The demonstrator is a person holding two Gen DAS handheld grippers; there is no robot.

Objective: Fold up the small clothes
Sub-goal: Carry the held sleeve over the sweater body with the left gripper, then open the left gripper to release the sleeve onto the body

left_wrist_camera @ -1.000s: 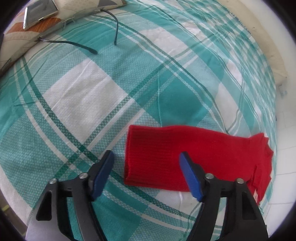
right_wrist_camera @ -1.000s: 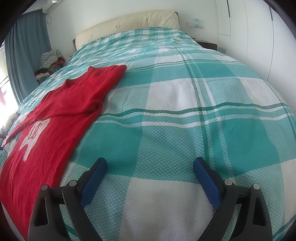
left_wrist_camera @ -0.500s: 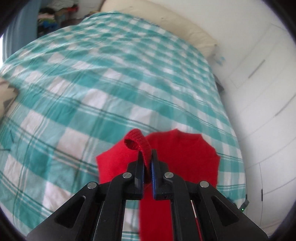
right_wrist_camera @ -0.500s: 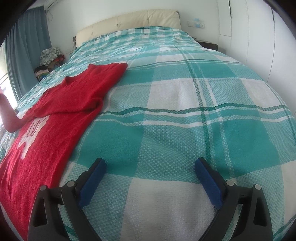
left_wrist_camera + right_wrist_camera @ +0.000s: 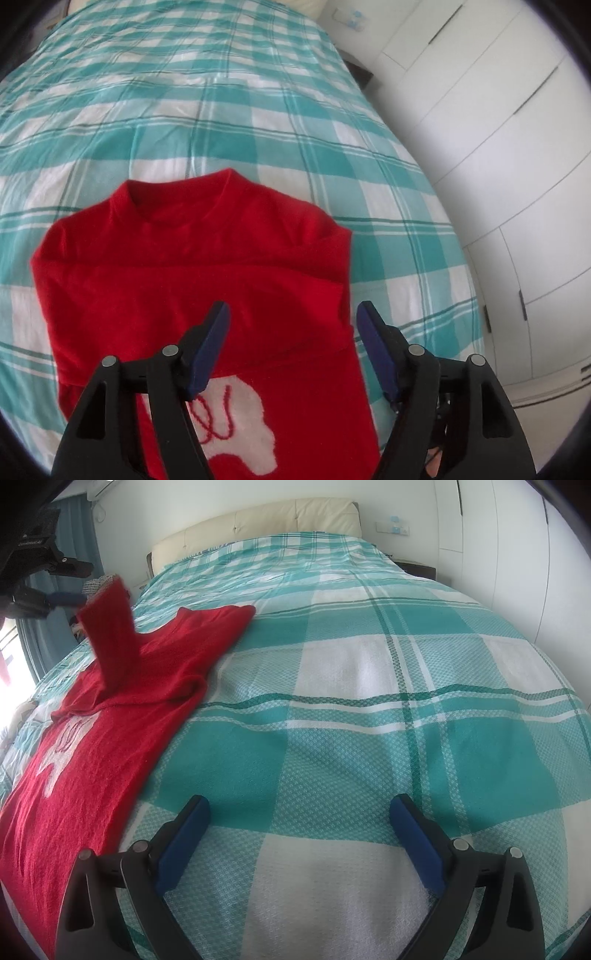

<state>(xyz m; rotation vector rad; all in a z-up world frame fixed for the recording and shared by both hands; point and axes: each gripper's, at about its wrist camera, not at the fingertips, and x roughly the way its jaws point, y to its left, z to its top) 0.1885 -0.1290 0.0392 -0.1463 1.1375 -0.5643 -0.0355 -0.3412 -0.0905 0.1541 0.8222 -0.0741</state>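
Both tongs gape empty; only the right wrist view shows the red sweater's point(image 5: 110, 716) sleeve point(image 5: 110, 635) midair.

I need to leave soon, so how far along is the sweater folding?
Done: a sleeve lies across the chest of the red sweater. In hand: nothing. The left gripper has just been opening its jaws, empty, above it, and the right gripper hangs open over the bedspread. Left: the body is unfolded, motif showing.
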